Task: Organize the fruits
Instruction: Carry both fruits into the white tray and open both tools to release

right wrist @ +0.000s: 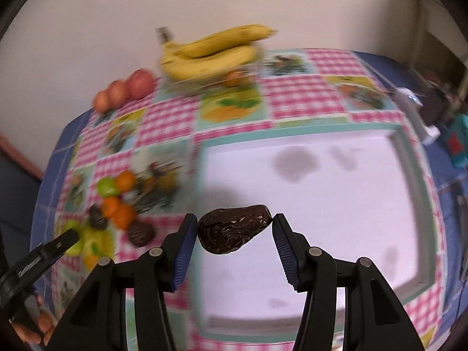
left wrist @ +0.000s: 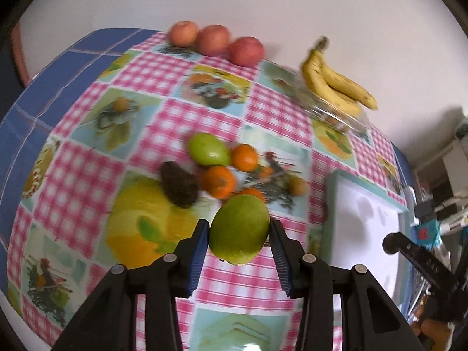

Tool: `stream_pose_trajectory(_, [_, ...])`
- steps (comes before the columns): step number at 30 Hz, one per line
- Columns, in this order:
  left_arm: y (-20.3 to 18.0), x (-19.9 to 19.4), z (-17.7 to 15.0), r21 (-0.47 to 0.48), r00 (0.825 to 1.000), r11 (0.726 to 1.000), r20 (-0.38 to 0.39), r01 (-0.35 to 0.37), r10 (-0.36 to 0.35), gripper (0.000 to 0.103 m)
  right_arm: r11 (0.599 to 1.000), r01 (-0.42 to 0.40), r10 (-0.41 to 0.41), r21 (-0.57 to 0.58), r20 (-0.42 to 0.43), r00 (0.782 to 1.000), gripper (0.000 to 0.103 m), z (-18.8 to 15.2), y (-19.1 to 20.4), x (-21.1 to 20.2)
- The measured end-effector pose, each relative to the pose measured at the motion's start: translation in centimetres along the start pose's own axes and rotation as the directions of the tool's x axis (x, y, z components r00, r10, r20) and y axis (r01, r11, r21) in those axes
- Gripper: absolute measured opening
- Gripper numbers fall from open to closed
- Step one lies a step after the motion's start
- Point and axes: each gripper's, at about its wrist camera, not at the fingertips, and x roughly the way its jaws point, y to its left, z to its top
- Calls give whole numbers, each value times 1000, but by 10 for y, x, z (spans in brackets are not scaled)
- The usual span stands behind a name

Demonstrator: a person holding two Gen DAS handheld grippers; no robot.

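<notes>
Your right gripper grasps the dark avocado, long axis spanning jaw to jaw, white tray directly beyond. Your left gripper clamps the green mango; tray lies right.

Green mango, dark-brown avocado, pink-checked tablecloth (fruit-print squares), white tray, yellow bananas.

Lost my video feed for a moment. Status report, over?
Left gripper shut on green mango. Right gripper shut on dark avocado, above white tray. Tray bare, nothing blocking.
</notes>
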Motion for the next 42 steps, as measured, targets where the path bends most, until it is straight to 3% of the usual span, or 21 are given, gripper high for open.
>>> stream_pose_trajectory(9, [-88, 29, 5, 176, 997, 982, -26, 72, -69, 45, 979, 111, -120, 173, 39, 992, 55, 12, -82, -3])
stream_pose_trajectory(17, [-145, 68, 0, 283, 994, 953, -58, 109, -96, 45, 961, 148, -154, 233, 8, 988, 55, 13, -110, 18])
stream_pose_trajectory(28, [-162, 117, -4, 307, 994, 948, -92, 89, -63, 45, 948, 176, -179, 265, -15, 984, 55, 16, -128, 36])
stream_pose_trajectory(35, [-159, 113, -2, 278, 992, 954, -85, 115, -95, 46, 949, 181, -183, 260, -15, 983, 55, 18, -128, 36])
stream_pose_trajectory(39, [-158, 100, -5, 262, 989, 954, -83, 143, -125, 58, 949, 185, -185, 256, -25, 982, 55, 19, -129, 35])
stream_pose_trajectory(42, [-156, 84, -6, 256, 987, 954, -71, 158, -145, 60, 946, 197, -196, 257, -31, 980, 55, 18, -129, 32])
